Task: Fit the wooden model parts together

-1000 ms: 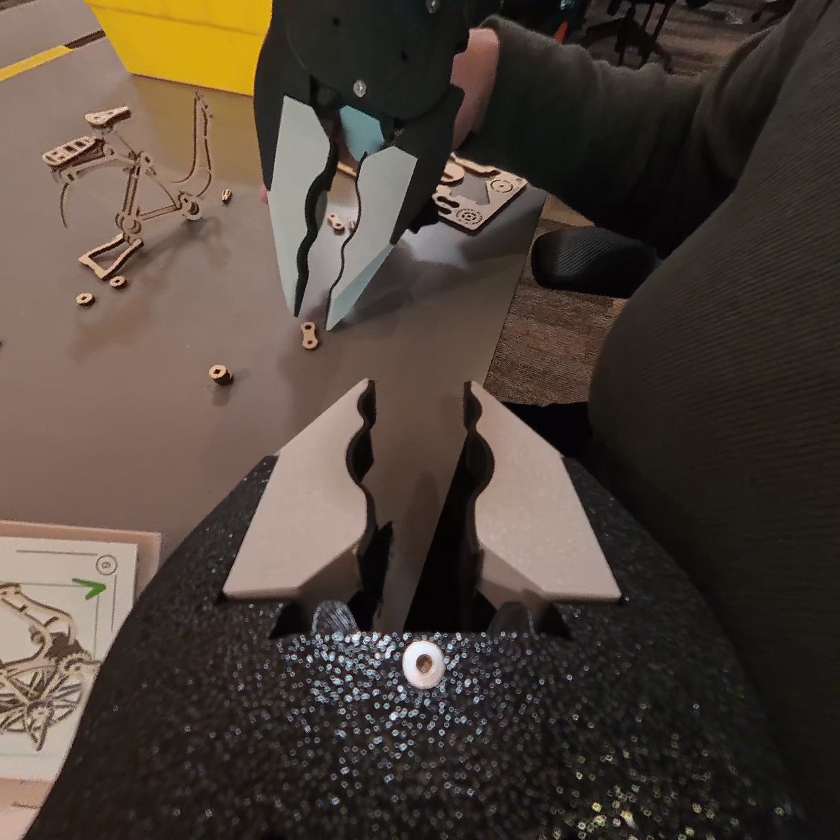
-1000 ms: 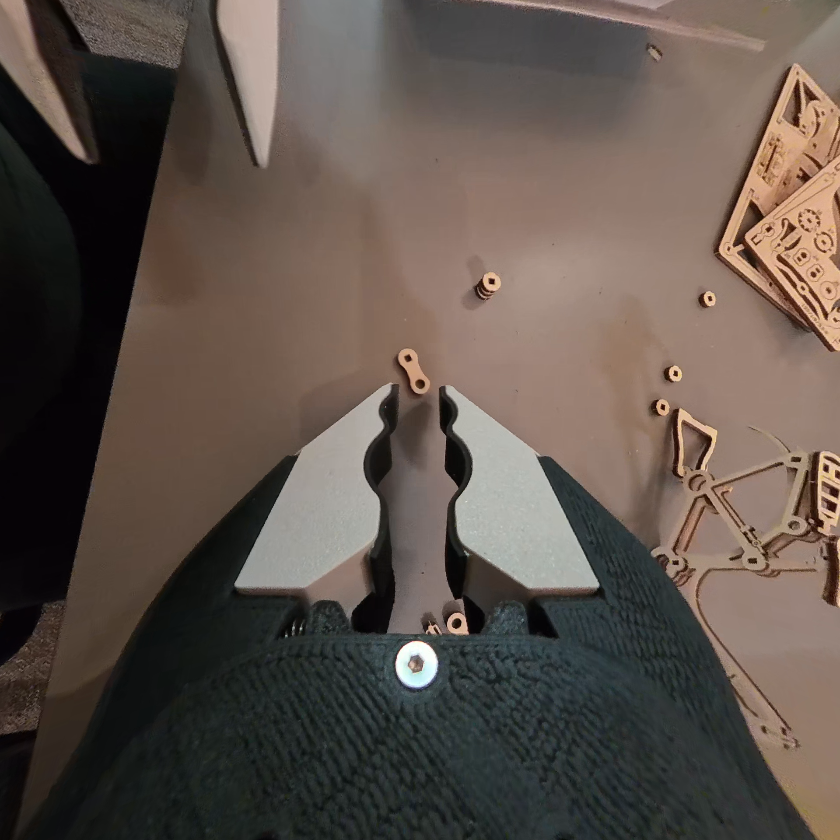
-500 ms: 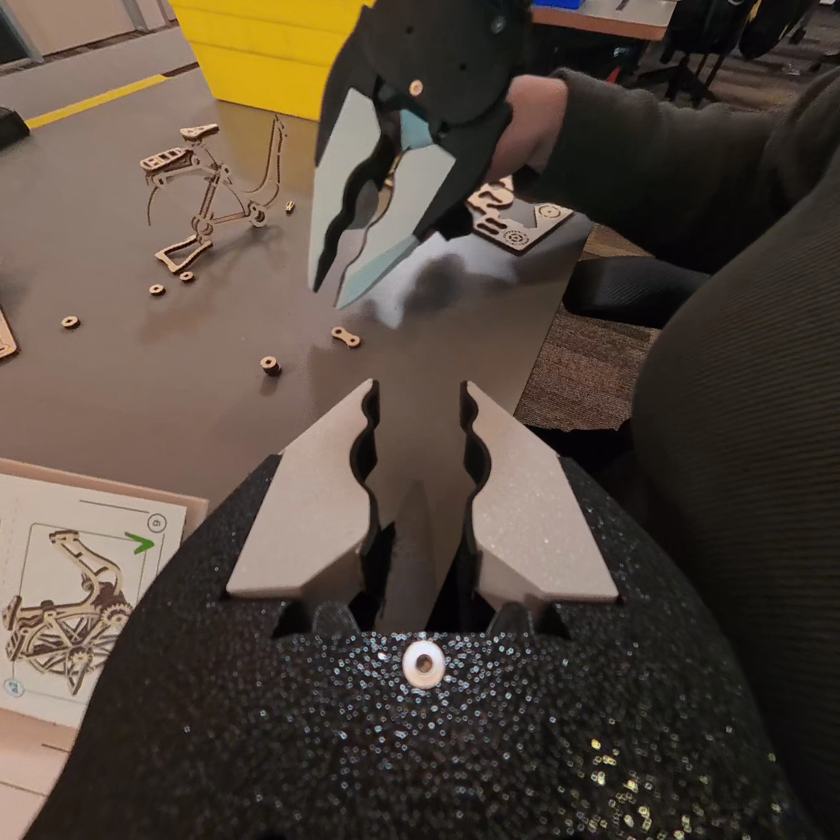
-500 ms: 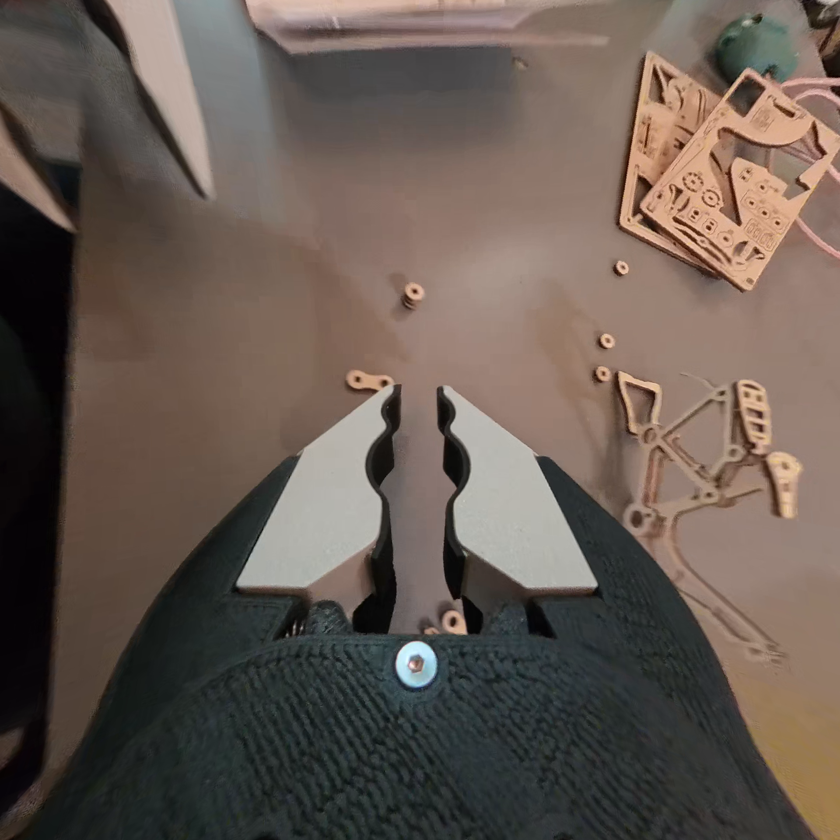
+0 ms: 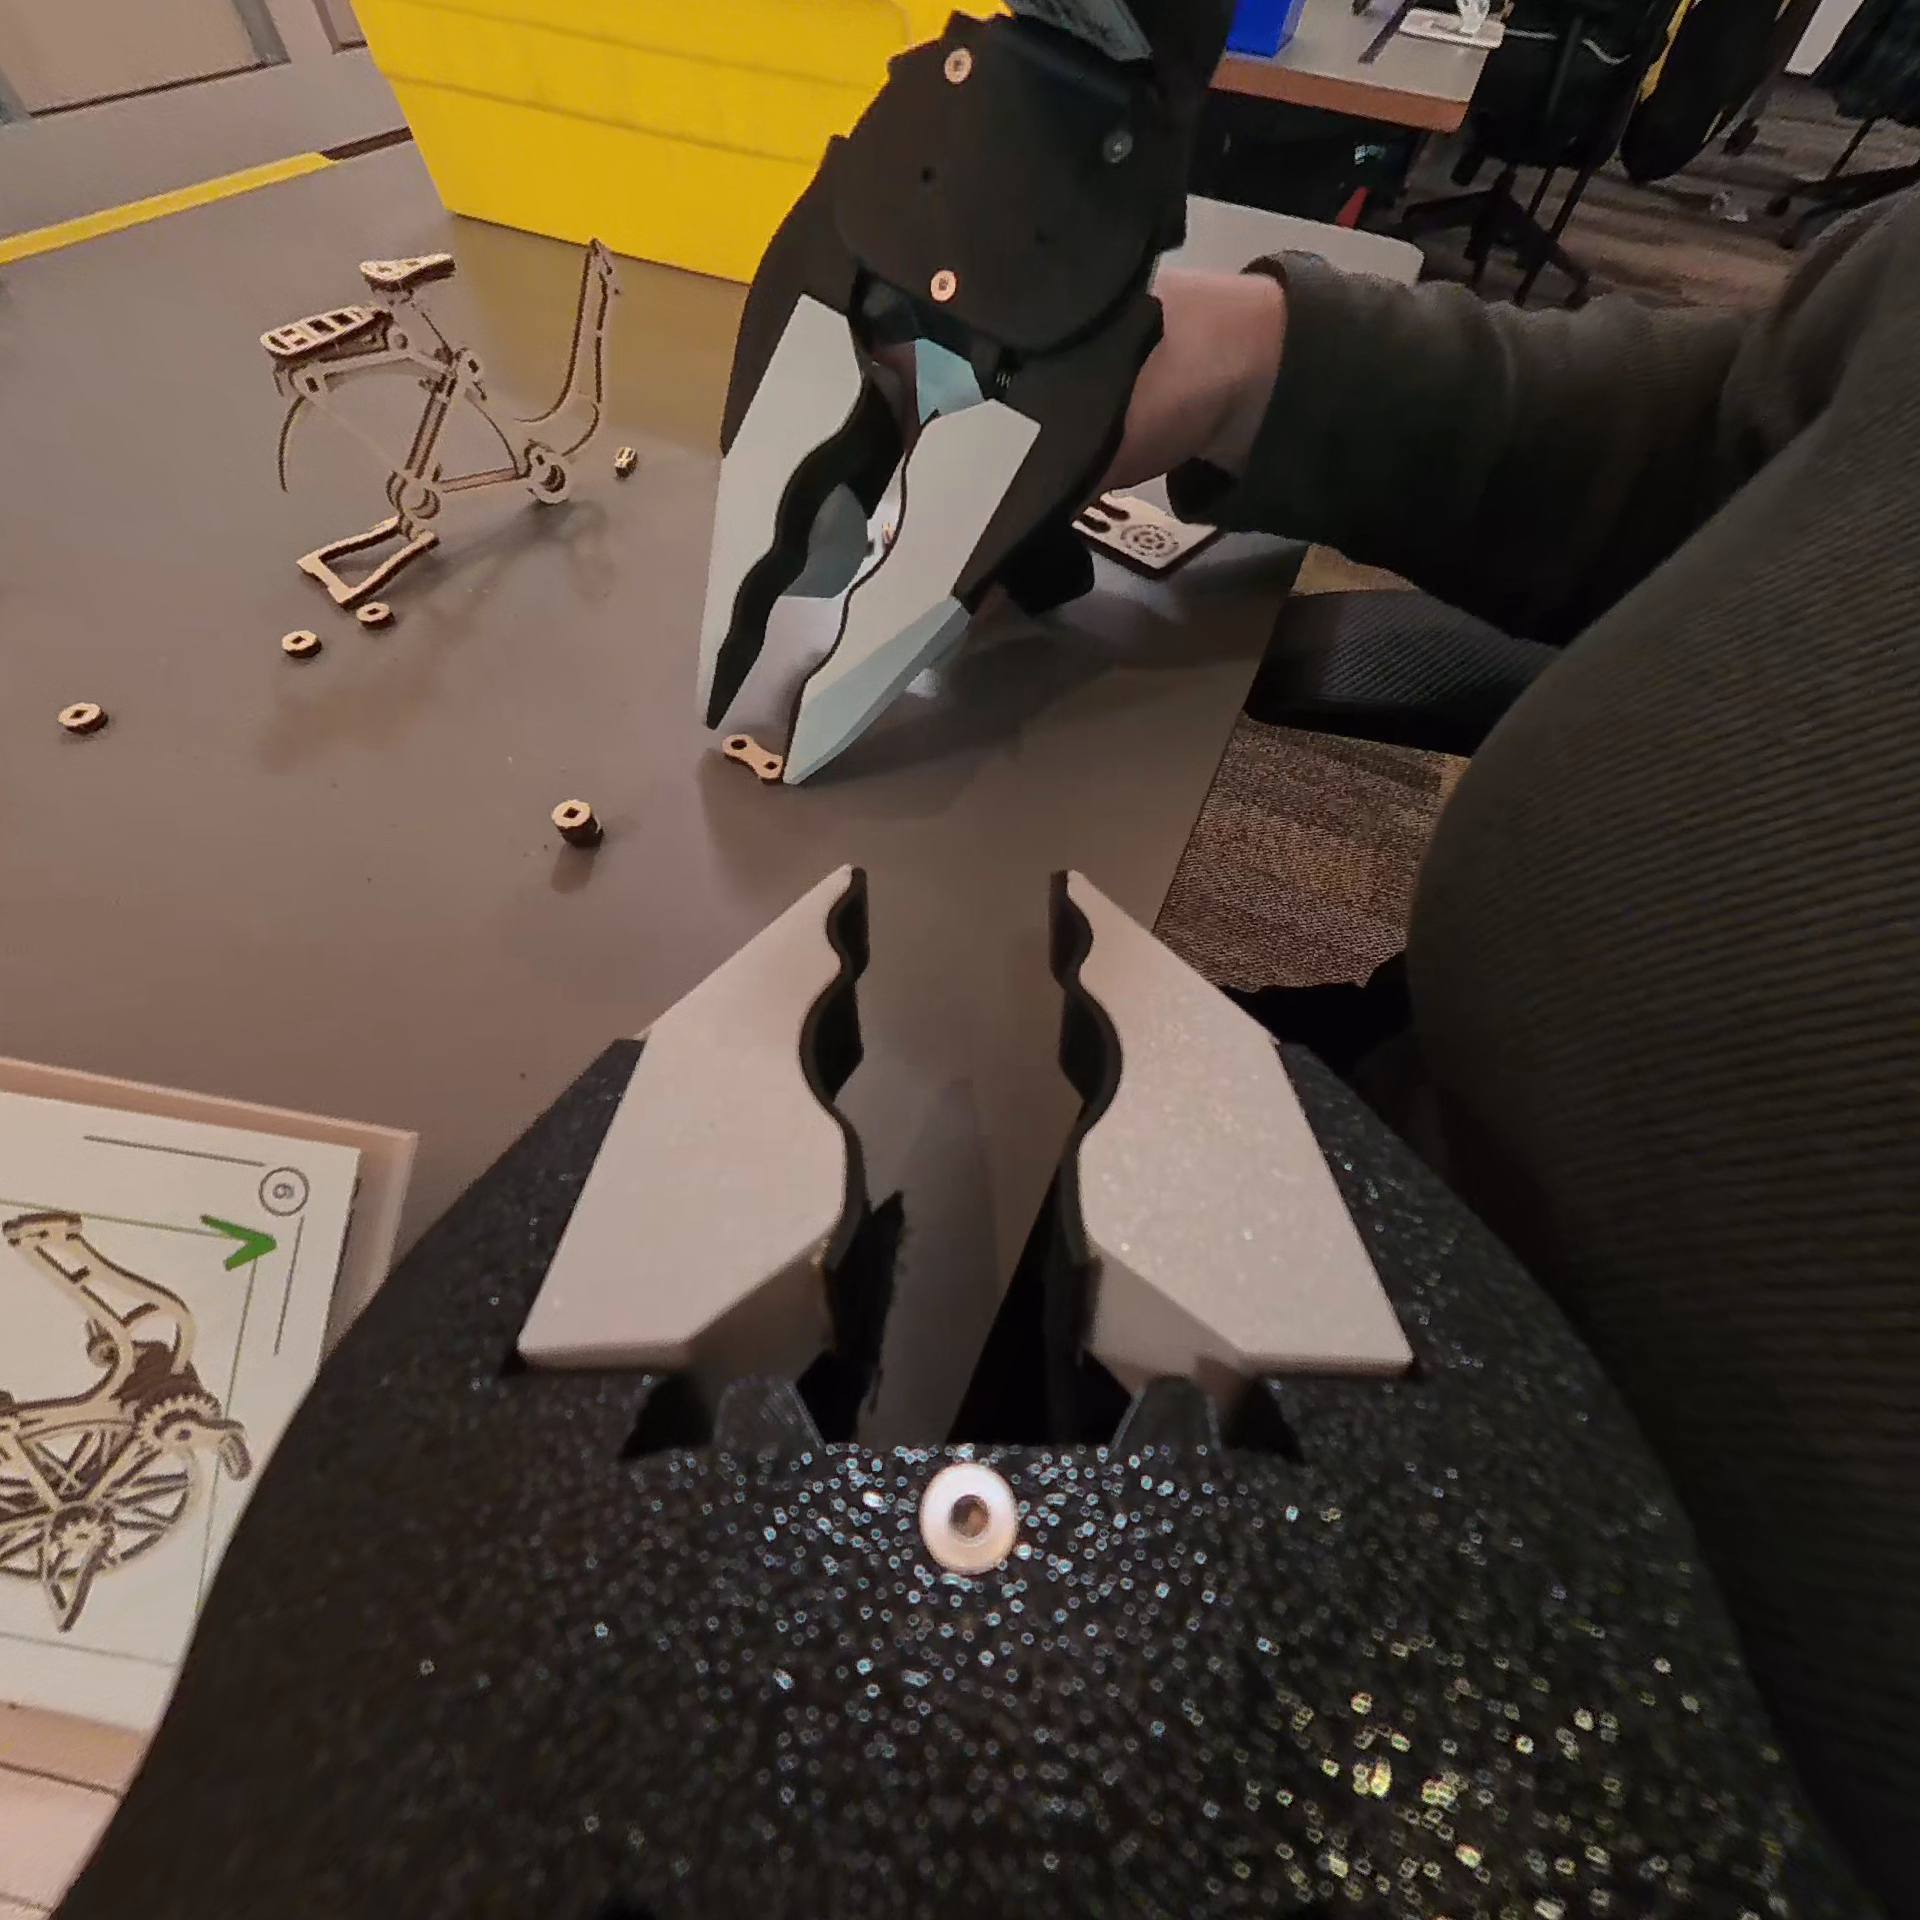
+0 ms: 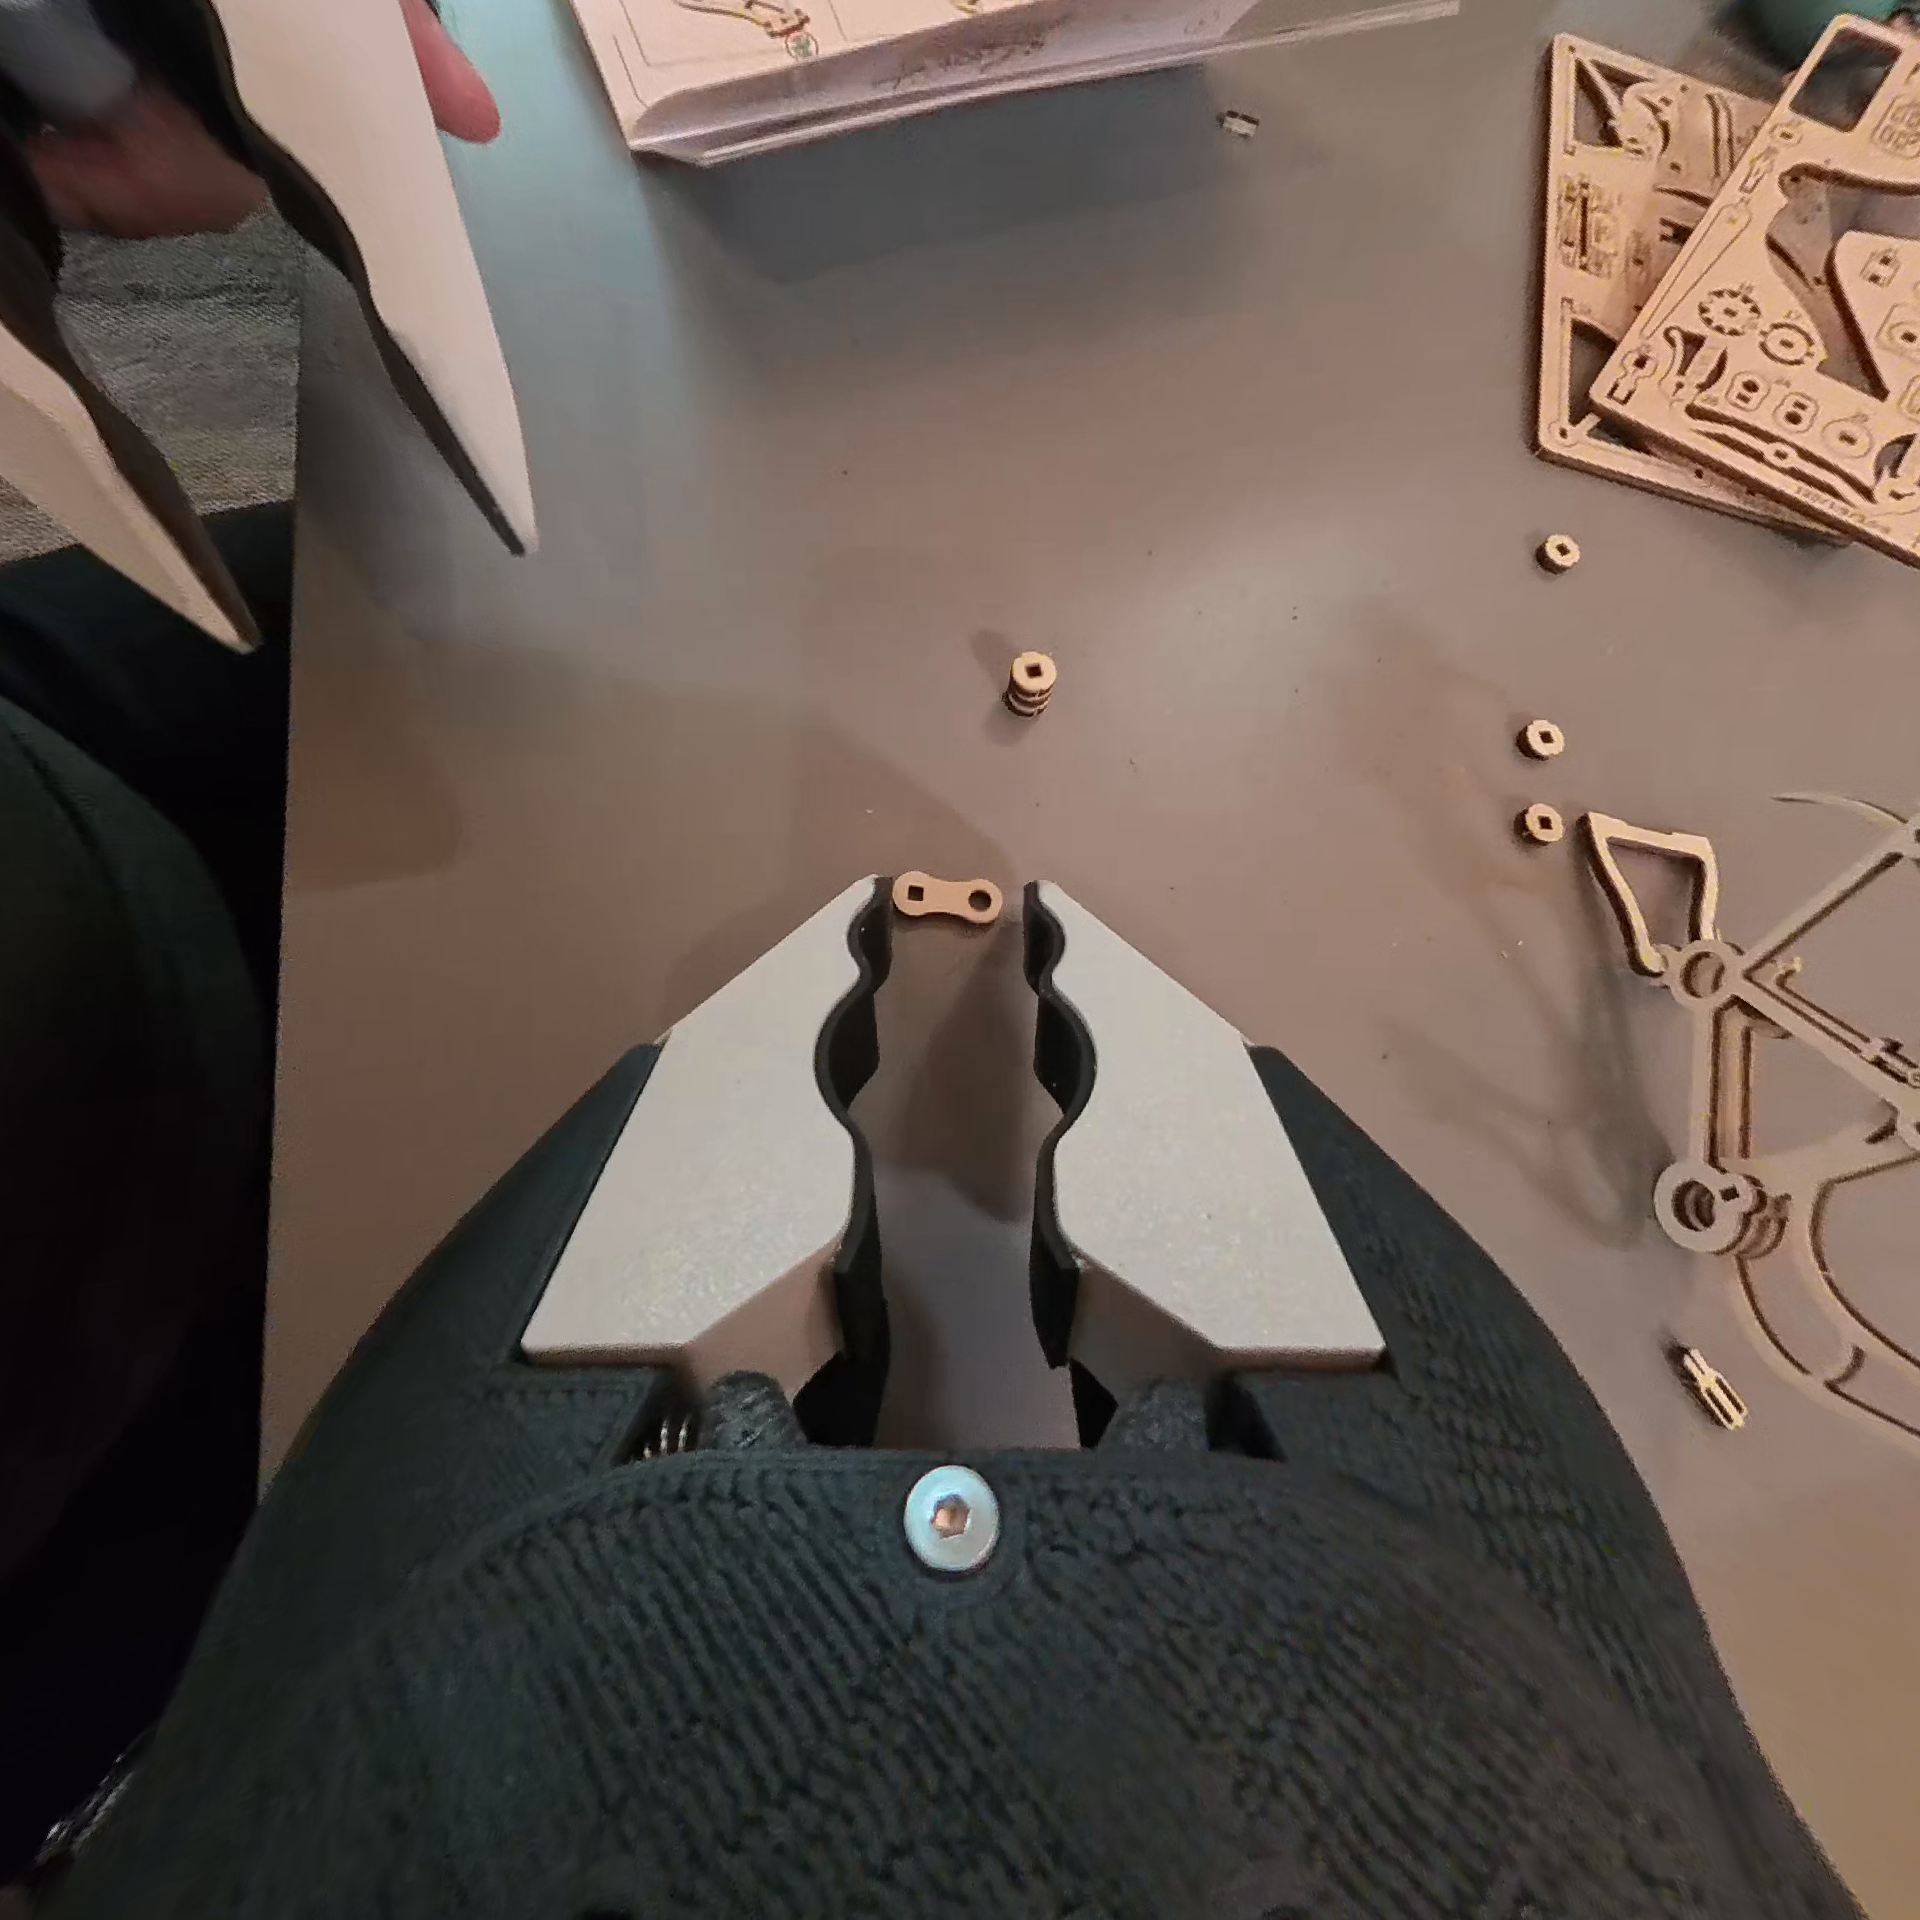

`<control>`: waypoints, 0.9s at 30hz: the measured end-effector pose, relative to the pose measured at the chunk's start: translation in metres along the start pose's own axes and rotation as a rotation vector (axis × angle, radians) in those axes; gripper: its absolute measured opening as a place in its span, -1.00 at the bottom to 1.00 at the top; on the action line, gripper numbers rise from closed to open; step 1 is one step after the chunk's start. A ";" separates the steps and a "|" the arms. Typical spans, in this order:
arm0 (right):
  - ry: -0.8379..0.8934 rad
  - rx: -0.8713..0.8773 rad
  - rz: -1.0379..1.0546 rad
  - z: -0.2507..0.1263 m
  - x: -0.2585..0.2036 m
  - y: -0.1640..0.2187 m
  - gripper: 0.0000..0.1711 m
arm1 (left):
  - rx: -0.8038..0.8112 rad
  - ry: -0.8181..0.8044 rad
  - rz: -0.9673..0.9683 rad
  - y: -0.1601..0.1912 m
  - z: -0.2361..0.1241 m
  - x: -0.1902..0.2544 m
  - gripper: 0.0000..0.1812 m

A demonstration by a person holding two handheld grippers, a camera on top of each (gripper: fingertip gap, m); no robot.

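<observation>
A small flat wooden link (image 6: 948, 899) lies on the grey table (image 6: 727, 468), right between the tips of my right gripper (image 6: 951, 888). That gripper is open and its tips are down at the table on either side of the link. In the left wrist view the right gripper (image 5: 758, 743) stands steeply over the link (image 5: 753, 758). A small wooden spool (image 6: 1031, 686) stands just beyond it. My left gripper (image 5: 956, 878) is open and empty, held above the table's near edge. A partly built wooden bicycle frame (image 5: 416, 416) stands farther back.
Punched wooden part sheets (image 6: 1714, 312) lie at the far right, with small washers (image 6: 1541, 740) and a peg (image 6: 1709, 1397) nearby. An instruction booklet (image 5: 135, 1351) lies by my left gripper. A yellow bin (image 5: 623, 104) stands behind. The table edge (image 5: 1226, 727) and a person's body are to the right. From the right gripper's tips to the small wooden spool (image 6: 1031, 686) is close to 4 cm.
My right gripper has come down to the table and opened a little wider, so the link now lies between its tips. The left gripper has stayed open and shifted its view slightly.
</observation>
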State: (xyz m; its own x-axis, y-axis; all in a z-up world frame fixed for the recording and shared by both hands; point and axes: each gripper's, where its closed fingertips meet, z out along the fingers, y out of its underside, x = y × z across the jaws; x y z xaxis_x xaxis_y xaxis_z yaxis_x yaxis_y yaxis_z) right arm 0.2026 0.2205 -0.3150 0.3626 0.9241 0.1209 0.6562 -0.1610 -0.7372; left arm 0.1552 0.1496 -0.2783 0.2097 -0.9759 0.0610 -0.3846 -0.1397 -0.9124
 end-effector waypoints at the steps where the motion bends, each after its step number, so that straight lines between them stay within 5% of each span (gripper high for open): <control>1: -0.014 0.000 0.001 0.000 -0.001 0.000 -0.73 | -0.001 0.003 -0.003 0.000 0.000 0.000 -0.63; 9: -0.087 -0.008 0.007 0.003 0.000 -0.001 -0.78 | -0.008 0.012 -0.003 0.003 0.002 0.000 -0.63; 18: -0.148 0.103 -0.229 0.009 0.014 -0.043 -0.78 | -0.041 0.028 0.001 0.014 0.010 0.003 -0.63; 27: -0.279 0.067 -0.340 0.026 0.017 -0.041 -0.77 | -0.041 0.029 -0.005 0.016 0.010 0.002 -0.64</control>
State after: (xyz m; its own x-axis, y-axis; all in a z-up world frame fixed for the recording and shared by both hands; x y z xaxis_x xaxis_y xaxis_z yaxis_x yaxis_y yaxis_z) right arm 0.1649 0.2521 -0.3001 -0.0650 0.9803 0.1866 0.6599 0.1825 -0.7289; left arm 0.1589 0.1471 -0.2970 0.1855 -0.9795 0.0779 -0.4201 -0.1507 -0.8949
